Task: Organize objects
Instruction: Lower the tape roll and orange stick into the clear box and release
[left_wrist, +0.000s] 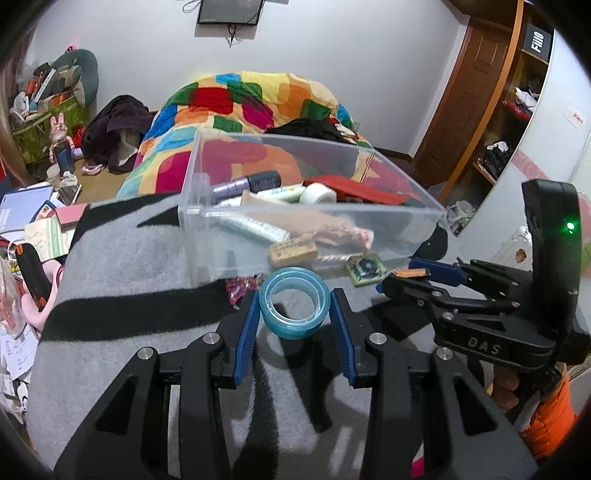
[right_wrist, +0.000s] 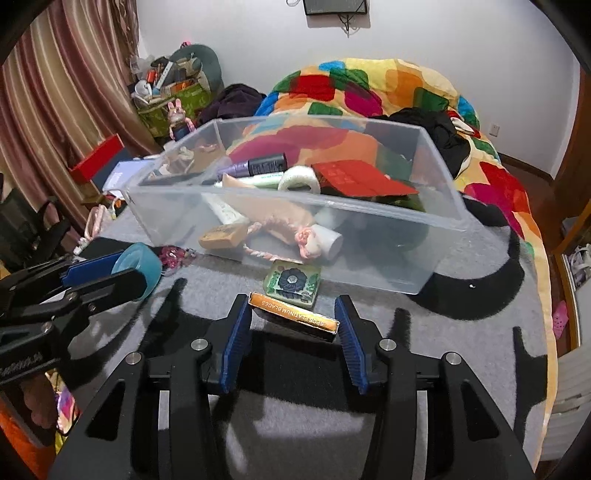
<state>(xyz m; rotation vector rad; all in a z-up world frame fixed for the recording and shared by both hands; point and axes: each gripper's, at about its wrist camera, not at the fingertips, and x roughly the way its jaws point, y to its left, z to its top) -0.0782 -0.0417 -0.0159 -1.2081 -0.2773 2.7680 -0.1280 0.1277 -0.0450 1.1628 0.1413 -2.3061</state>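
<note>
My left gripper (left_wrist: 294, 306) is shut on a blue roll of tape (left_wrist: 294, 301), held just above the grey blanket in front of the clear plastic bin (left_wrist: 391, 218); the same tape shows in the right wrist view (right_wrist: 138, 267). My right gripper (right_wrist: 291, 317) is shut on a flat orange blade box (right_wrist: 293, 312), gripped by its two ends. It also shows in the left wrist view (left_wrist: 410, 272). The bin (right_wrist: 436, 206) holds several items: tubes, a white tape roll (right_wrist: 298, 178), a red card, a wooden block.
A small green flower-pattern tile (right_wrist: 293, 282) and a pink sparkly item (right_wrist: 173, 255) lie on the blanket by the bin's front wall. A colourful quilt (right_wrist: 369, 88) lies behind the bin. Clutter fills the floor at left; a wardrobe (left_wrist: 517, 110) stands at right.
</note>
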